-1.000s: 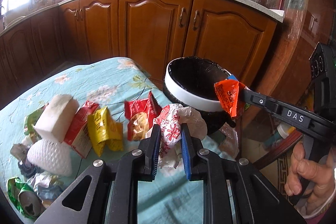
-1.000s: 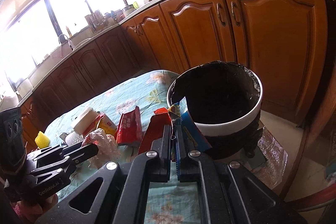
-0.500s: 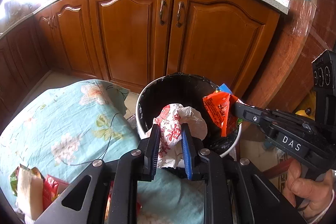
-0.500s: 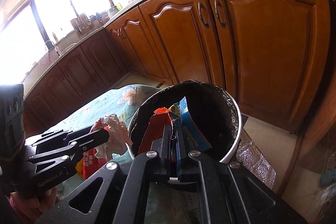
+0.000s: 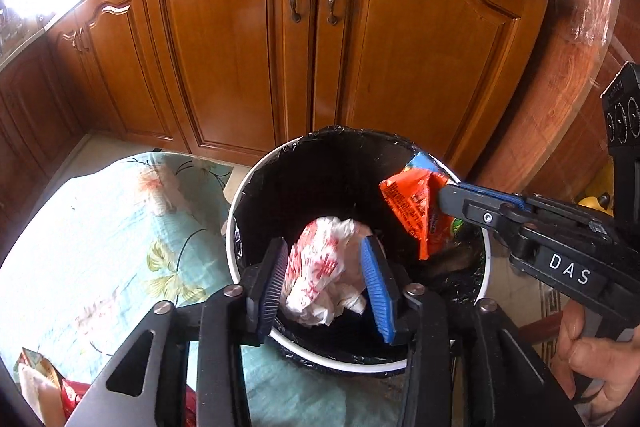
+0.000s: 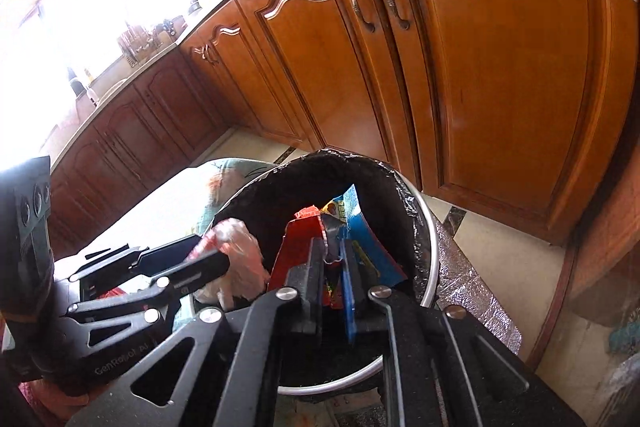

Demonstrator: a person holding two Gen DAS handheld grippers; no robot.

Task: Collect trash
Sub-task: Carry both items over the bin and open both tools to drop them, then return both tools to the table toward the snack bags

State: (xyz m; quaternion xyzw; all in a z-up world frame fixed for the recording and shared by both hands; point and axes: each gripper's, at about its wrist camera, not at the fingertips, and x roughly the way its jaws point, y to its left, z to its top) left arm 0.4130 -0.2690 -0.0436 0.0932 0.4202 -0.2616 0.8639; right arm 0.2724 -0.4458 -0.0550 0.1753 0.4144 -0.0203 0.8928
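A white bin with a black liner [image 5: 236, 223] stands beside the table; it also shows in the right wrist view [image 6: 424, 267]. My left gripper [image 5: 326, 277] is over the bin mouth, its jaws spread wider than the crumpled white and red bag [image 5: 320, 273] that sits loosely between them. My right gripper [image 6: 334, 279] is shut on red and blue snack wrappers [image 6: 298, 251] over the bin. Those wrappers [image 5: 412, 203] also show in the left wrist view, held at the bin's right rim.
A table with a teal floral cloth [image 5: 100, 235] lies left of the bin, with some wrappers [image 5: 44, 387] at its near corner. Wooden cabinets [image 5: 256, 43] stand close behind the bin. A wooden pillar [image 5: 560, 87] stands at right.
Both grippers moved from the table to over the bin mouth. The left jaws have spread apart around the crumpled bag. The right gripper keeps its hold on the wrappers.
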